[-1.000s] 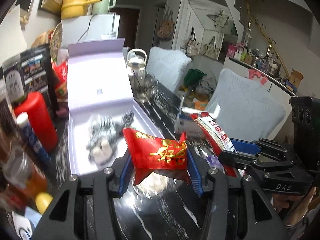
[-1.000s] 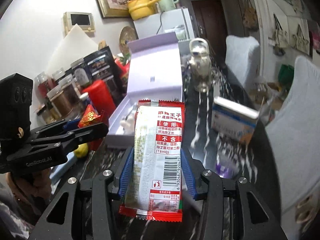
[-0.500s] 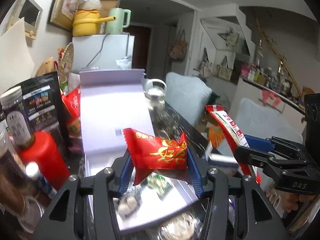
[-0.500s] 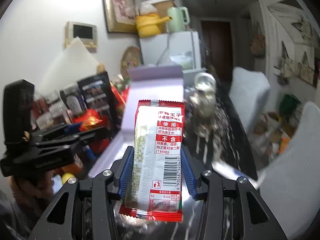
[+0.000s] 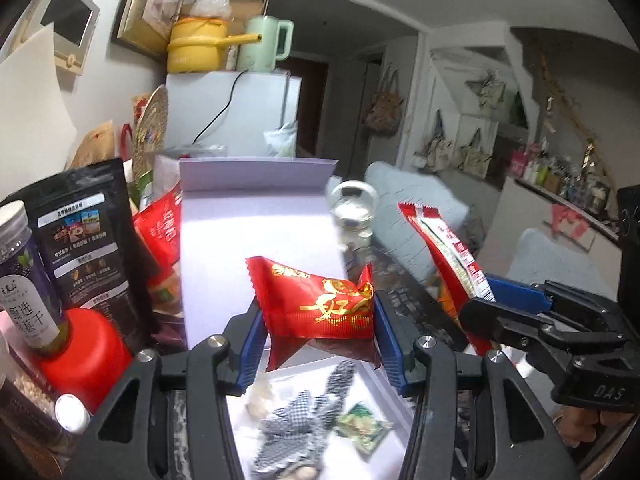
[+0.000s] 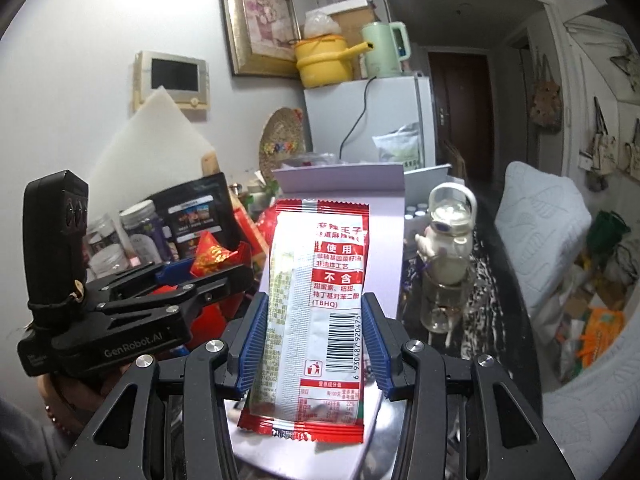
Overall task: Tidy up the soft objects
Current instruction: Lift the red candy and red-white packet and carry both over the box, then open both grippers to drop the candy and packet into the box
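My left gripper [image 5: 318, 320] is shut on a red snack packet with gold print [image 5: 316, 300] and holds it over the open lavender box [image 5: 256, 240]. Inside the box lie a checked grey cloth item [image 5: 304, 416], a small green sachet [image 5: 366, 434] and a white lump [image 5: 260, 398]. My right gripper [image 6: 314, 340] is shut on a long red-and-white snack packet [image 6: 320, 312], held upright before the box lid [image 6: 384, 216]. The right gripper also shows in the left wrist view [image 5: 508, 308], and the left gripper in the right wrist view [image 6: 224, 270].
Left of the box stand a red bottle [image 5: 84, 352], a jar [image 5: 24, 260] and a black pouch [image 5: 84, 240]. A glass kettle [image 6: 446, 256] stands right of the box on the dark marble table [image 6: 480, 292]. A white fridge [image 6: 368, 120] is behind, grey cushions [image 6: 540, 220] to the right.
Both grippers have risen and moved forward over the box, each still holding its packet. The box interior now lies under the left gripper.
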The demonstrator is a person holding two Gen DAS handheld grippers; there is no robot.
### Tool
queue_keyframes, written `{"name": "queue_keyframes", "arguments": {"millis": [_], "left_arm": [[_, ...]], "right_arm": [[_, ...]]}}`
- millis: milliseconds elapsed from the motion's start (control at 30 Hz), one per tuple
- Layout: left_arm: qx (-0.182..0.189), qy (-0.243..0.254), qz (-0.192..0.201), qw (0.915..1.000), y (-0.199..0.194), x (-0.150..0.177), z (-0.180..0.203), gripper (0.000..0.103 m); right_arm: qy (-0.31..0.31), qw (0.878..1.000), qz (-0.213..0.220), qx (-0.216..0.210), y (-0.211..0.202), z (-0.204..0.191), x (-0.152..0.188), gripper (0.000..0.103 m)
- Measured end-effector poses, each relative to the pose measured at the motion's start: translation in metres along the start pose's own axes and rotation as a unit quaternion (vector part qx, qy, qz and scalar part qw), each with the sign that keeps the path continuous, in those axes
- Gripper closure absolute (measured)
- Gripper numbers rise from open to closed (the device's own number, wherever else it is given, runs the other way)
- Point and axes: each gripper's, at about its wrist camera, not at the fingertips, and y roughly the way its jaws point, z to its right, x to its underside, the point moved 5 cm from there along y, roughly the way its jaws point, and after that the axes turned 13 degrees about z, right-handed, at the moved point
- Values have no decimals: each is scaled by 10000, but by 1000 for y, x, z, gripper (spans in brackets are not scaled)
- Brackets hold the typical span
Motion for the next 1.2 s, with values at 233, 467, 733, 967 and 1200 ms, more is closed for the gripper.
{"name": "queue_keyframes", "arguments": {"millis": [233,467,733,967,1200], "left_arm": [[-245,-35,-519,9983,32,24,-18,54],[-220,-167,-1132,9932,64,57,-21,54],[-305,-77,-1721,9846,88,90,-20,54],[-191,-369,-2329,9716,107,117,-31,54],[-374,-294,-2448,9684,112,126,-35,52]], "right_arm": [[140,9995,-253,113,38,9,17,57],[232,9962,-790,268,65,30,45,57],[385,9891,-1385,304,95,44,77,57],[662,9824,-1749,14,113,45,97,57],[727,9751,-2092,145,126,49,119,57]]}}
